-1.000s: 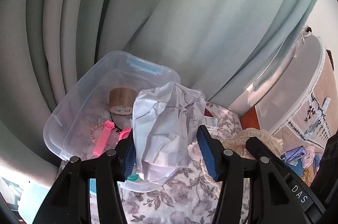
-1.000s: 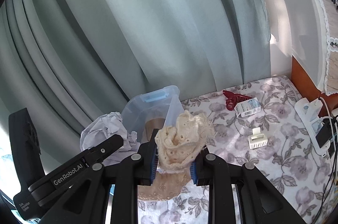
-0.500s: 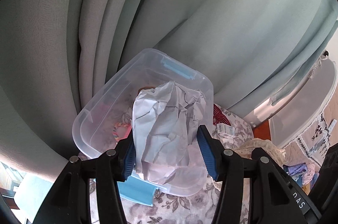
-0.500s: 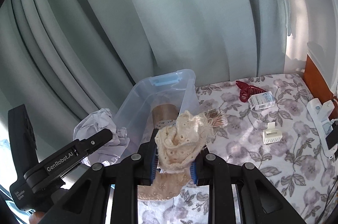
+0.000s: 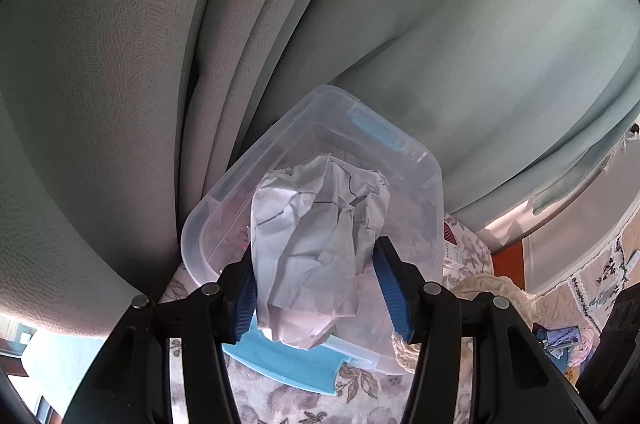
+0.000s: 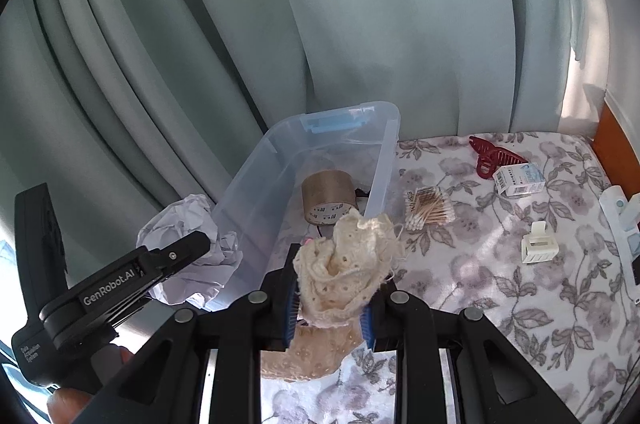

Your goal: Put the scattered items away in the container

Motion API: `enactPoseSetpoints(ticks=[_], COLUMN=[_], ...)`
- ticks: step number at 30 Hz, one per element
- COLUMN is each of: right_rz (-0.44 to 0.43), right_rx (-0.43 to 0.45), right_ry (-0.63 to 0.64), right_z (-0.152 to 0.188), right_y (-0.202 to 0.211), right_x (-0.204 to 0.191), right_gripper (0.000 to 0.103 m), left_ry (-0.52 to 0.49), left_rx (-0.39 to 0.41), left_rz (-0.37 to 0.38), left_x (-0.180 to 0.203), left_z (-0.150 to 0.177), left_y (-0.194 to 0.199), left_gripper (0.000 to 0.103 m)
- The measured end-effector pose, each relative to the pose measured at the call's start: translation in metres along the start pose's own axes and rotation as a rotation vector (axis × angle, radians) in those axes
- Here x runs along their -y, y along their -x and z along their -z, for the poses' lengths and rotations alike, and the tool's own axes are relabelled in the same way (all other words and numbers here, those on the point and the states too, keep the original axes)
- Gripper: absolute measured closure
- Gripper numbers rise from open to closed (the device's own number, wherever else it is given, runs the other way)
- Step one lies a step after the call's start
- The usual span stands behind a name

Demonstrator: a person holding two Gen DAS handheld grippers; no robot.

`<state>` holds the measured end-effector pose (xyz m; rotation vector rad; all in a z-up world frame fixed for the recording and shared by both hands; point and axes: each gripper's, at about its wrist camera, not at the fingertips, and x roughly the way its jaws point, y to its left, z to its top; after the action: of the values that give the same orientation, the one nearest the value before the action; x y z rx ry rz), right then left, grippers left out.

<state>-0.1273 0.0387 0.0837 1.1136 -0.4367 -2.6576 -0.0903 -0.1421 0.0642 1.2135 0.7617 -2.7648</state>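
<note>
My left gripper (image 5: 316, 288) is shut on a crumpled ball of white paper (image 5: 316, 244), held in front of the clear plastic bin (image 5: 420, 160) with blue latches. In the right wrist view the same paper (image 6: 188, 228) hangs just outside the bin's left wall (image 6: 248, 192), behind one of the left gripper's fingers (image 6: 172, 256). My right gripper (image 6: 330, 316) is shut on a bundle of cream lace cloth (image 6: 344, 264) at the bin's near end. A brown tape roll (image 6: 328, 196) lies inside the bin.
On the floral cloth (image 6: 520, 304) right of the bin lie a pack of cotton swabs (image 6: 430, 208), a red hair claw (image 6: 494, 156), a small white box (image 6: 518, 178) and a white clip (image 6: 538, 248). Grey-green curtains (image 6: 320, 4) hang close behind. A blue lid (image 5: 288, 364) lies under the bin's near edge.
Both grippers have swung left and a little lower with their loads. The bin now sits centred behind the paper in the left view, and lower and larger in the right view.
</note>
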Motion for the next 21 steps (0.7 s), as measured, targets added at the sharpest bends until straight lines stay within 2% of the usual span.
enactPoseSetpoints(ticks=[9, 14, 21], right_rz=[-0.011, -0.016, 0.007], right_rx=[0.027, -0.003, -0.027], right_ry=[0.018, 0.036, 0.058], right_z=[-0.009, -0.003, 0.001], right_y=[-0.006, -0.019, -0.030], right_x=[-0.019, -0.027, -0.030], right_gripper=[0.074, 0.074, 0.058], left_ry=[0.012, 0.015, 0.008], left_rx=[-0.004, -0.013, -0.027], left_rz=[0.003, 0.003, -0.013], left_x=[-0.007, -0.011, -0.012], left_z=[-0.007, -0.009, -0.011], left_y=[-0.003, -0.004, -0.004], left_gripper=[0.048, 0.047, 0.042])
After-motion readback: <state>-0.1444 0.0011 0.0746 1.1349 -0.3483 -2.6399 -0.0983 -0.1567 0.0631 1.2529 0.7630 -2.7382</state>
